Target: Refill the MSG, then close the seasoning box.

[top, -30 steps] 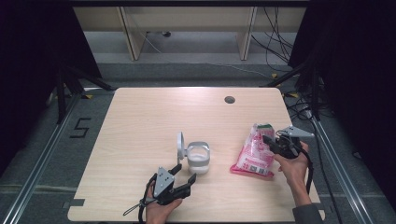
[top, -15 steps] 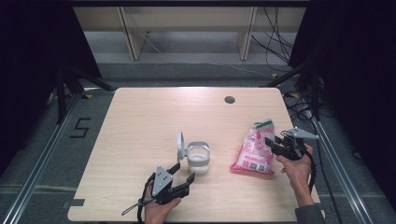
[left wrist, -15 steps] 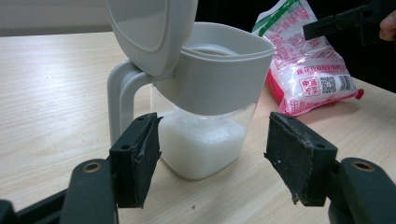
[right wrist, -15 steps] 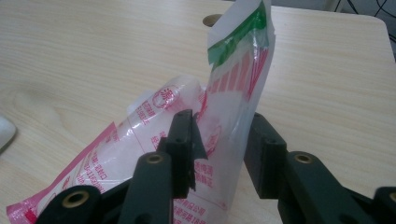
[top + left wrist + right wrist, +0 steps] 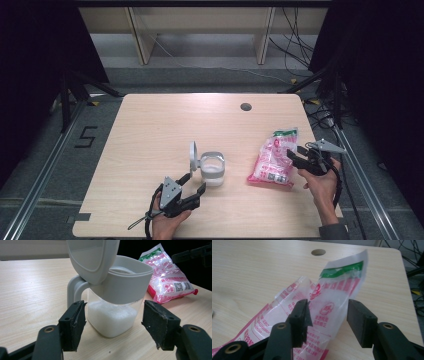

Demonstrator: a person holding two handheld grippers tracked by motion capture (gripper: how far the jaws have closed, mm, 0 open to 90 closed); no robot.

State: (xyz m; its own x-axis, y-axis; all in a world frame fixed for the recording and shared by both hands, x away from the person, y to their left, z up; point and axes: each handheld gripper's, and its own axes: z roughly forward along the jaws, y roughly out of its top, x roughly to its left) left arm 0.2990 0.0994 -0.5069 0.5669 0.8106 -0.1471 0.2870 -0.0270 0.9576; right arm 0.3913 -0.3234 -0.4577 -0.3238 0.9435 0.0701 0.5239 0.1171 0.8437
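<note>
High view, table: the wooden table (image 5: 150, 130) takes up the middle of the frame, with a round hole (image 5: 245, 106) in its top toward the upper right
High view, jar: a clear jar (image 5: 211, 169) with a grey collar stands at centre, its lid (image 5: 192, 155) tipped up on edge at its left
High view, left gripper (image 5: 196, 183): lower centre, just below the jar, jaws spread, nothing between them
High view, right gripper (image 5: 295, 153): at the right, jaws on the right edge of the pink bag (image 5: 274, 159), which lies flat
Left gripper view: white grains fill the jar's (image 5: 113, 302) lower part; a grey handle sits at its left; the pads stand apart on either side without touching
Right gripper view: the bag's (image 5: 329, 300) green-banded top stands up between the jaws, which have just been opening; the pads are clear of the film
</note>
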